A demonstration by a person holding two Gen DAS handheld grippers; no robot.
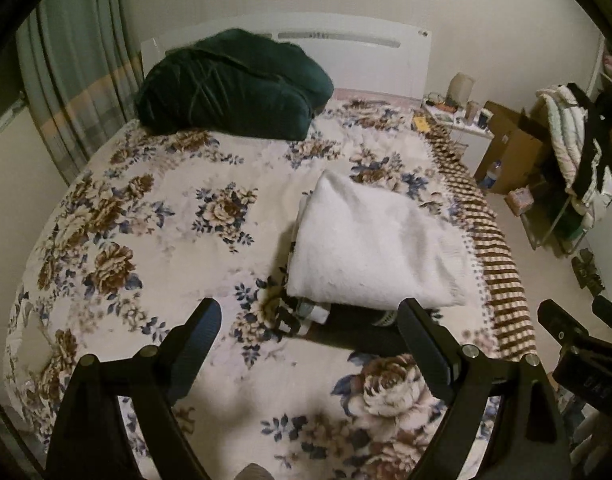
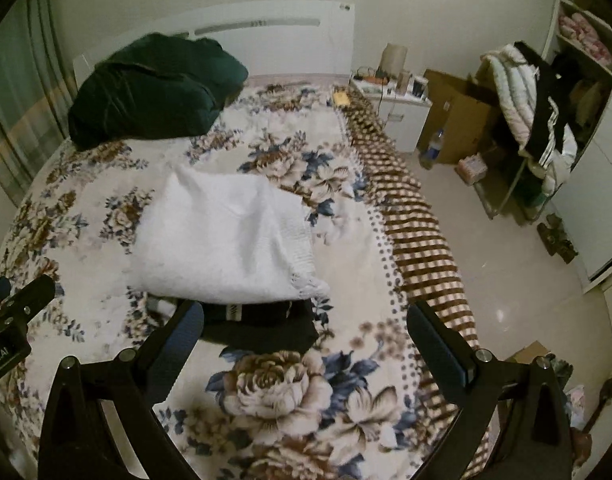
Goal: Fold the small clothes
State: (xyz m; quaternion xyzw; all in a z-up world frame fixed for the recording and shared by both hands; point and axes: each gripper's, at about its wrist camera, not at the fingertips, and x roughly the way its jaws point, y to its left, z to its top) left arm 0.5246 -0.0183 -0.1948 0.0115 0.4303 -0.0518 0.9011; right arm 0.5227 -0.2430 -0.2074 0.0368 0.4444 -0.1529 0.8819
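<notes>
A folded white knitted garment [image 1: 370,248] lies on top of a small stack on the floral bedspread [image 1: 154,216]. A dark garment [image 1: 346,330] and a bit of black-and-white cloth stick out under its near edge. The stack also shows in the right wrist view: white garment [image 2: 226,240], dark garment [image 2: 266,328]. My left gripper [image 1: 310,316] is open and empty, hovering just in front of the stack. My right gripper [image 2: 306,320] is open and empty, also just before the stack's near edge. Each gripper shows at the edge of the other's view.
A dark green bundle of bedding [image 1: 230,84] lies at the head of the bed by the white headboard [image 1: 346,52]. The bed's right edge has a brown striped border [image 2: 418,232]. Beyond it stand a nightstand [image 2: 390,96], cardboard boxes [image 2: 462,116] and a clothes rack [image 2: 534,120].
</notes>
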